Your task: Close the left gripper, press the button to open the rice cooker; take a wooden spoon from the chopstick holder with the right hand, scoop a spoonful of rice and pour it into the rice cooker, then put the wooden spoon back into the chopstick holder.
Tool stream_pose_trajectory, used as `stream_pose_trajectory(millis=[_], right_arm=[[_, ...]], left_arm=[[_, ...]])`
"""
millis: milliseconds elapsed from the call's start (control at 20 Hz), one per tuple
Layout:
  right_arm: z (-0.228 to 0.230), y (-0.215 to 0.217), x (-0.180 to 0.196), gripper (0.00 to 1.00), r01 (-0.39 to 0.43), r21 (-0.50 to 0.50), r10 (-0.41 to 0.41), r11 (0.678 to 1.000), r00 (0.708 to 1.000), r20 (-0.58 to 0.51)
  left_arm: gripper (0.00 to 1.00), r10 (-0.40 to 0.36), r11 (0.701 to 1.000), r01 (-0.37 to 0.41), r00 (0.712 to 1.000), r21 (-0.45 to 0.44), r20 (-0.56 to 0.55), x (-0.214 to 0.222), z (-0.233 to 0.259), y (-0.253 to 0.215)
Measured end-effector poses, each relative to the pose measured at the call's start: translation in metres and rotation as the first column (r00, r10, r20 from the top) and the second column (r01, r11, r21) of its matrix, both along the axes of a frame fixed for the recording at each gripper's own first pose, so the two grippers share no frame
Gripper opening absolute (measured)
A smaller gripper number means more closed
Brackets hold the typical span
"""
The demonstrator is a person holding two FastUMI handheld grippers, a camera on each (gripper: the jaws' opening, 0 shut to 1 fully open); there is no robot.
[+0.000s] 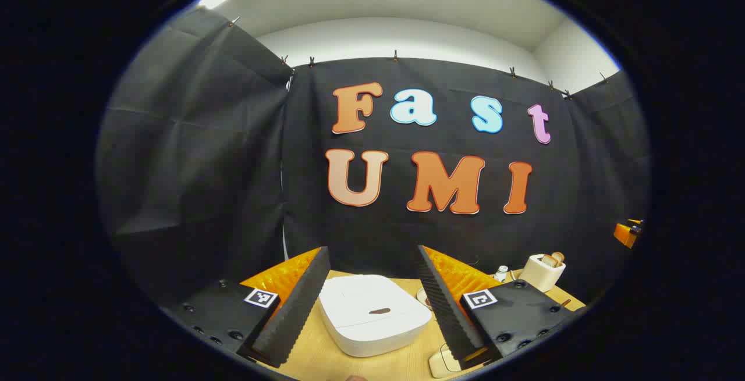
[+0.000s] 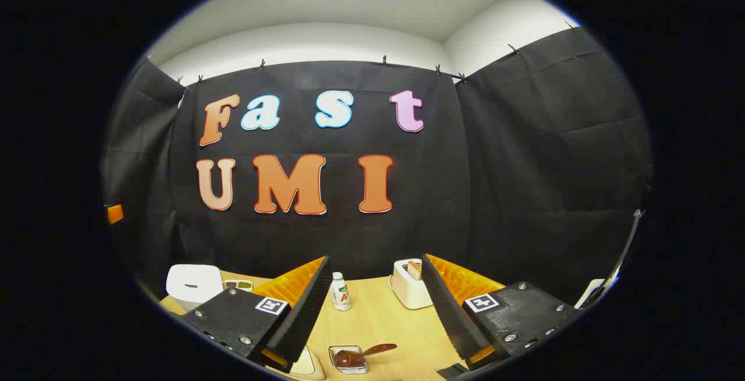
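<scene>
The white rice cooker (image 1: 375, 314) sits lid-down on the wooden surface (image 1: 326, 363), directly ahead of the left gripper (image 1: 372, 299) and framed between its spread fingers. So the first step looks barely begun: those fingers must be pressed together before pushing the button. The right gripper (image 2: 372, 305) hovers spread too, holding nothing. Ahead of it stand a small bottle (image 2: 340, 292) and a toaster (image 2: 408, 284); nearer, a spoon rests in a small glass dish (image 2: 349, 359).

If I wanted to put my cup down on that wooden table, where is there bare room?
Bare wood lies between the small white bottle, the white toaster and the clear dish holding a brown spoon. Around the white rice cooker it looks tighter.
</scene>
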State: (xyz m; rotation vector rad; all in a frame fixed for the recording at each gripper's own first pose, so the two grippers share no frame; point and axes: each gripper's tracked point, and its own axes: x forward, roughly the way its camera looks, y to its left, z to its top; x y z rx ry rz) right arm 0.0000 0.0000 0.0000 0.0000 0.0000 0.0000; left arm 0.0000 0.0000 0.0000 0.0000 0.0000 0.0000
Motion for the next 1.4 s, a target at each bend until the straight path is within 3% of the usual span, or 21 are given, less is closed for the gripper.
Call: stream_pose_trajectory(millis=[600, 1200, 1300, 1400], right_arm=[[0.003, -0.020, -0.013, 0.95, 0.040, 0.032, -0.039, 0.999, 0.999, -0.002], [-0.002, -0.031, -0.016, 0.95, 0.071, -0.027, -0.071, 0.997, 0.997, -0.005], [-0.004, -0.029, -0.016, 0.95, 0.067, -0.022, -0.067, 0.997, 0.998, -0.007], [-0.002, -0.024, -0.015, 0.95, 0.051, -0.020, -0.051, 0.999, 0.999, -0.004]], left_arm=[[1.00, -0.022, 1.000, 0.022, 1.000, -0.002, 0.019, -0.008, 0.012, 0.001], [1.00, -0.031, 0.999, 0.031, 0.999, -0.007, -0.012, 0.000, 0.003, -0.007], [0.96, -0.033, 0.999, 0.033, 0.999, -0.008, -0.020, 0.000, 0.001, -0.008], [0.77, -0.030, 1.000, 0.030, 0.999, 0.000, -0.023, -0.001, 0.000, -0.006]])
